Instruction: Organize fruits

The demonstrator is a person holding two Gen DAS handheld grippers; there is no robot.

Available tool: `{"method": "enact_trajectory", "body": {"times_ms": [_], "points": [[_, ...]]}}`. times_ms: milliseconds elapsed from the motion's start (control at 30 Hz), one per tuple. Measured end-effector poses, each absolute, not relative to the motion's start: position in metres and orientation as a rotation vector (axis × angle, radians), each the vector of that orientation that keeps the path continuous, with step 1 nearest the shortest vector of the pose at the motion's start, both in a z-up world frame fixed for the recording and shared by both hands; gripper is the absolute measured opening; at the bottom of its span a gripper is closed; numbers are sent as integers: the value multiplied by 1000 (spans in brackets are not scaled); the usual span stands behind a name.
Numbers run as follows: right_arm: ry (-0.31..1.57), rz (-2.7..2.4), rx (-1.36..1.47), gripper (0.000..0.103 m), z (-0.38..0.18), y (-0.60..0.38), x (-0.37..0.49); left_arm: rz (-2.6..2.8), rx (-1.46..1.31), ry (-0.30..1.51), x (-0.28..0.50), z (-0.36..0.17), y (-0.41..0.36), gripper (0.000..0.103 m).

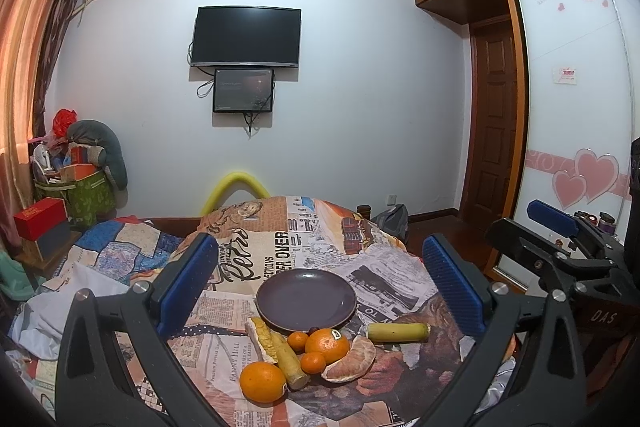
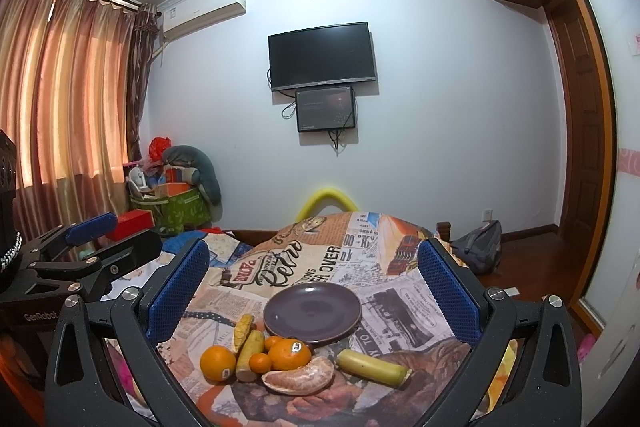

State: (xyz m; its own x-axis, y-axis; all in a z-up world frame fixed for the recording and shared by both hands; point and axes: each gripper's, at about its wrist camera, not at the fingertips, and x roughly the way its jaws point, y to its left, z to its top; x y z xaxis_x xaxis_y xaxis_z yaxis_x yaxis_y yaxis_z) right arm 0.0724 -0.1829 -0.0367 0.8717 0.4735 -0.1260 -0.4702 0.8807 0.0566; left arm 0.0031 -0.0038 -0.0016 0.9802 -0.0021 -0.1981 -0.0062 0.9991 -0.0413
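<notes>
Both wrist views face TV wall from above bed – share plate (image 1: 306, 301), fruit.

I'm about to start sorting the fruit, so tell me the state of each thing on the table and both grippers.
Plate: bare, nothing on it.
Banana piece: lying flat, apart from the pile.
Peeled citrus segment: skin off, on the cloth.
Stickered orange: whole, beside the plate.
Left orange: whole, unpeeled.
Television: screen dark.
Left gripper: open, holding nothing.
Right gripper: open, holding nothing.
</notes>
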Motion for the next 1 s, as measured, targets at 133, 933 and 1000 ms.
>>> {"method": "enact_trajectory", "body": {"times_ms": [133,933,1000], "points": [[141,488,28,103,-38,-184,74,0,-44,202,5,-2,-3,103],[372,433,-35,94,-88,-191,130,27,-58,467,69,-62,40,72],[417,440,-33,87,-97,-193,139,32,-55,513,78,-73,46,67]]}}
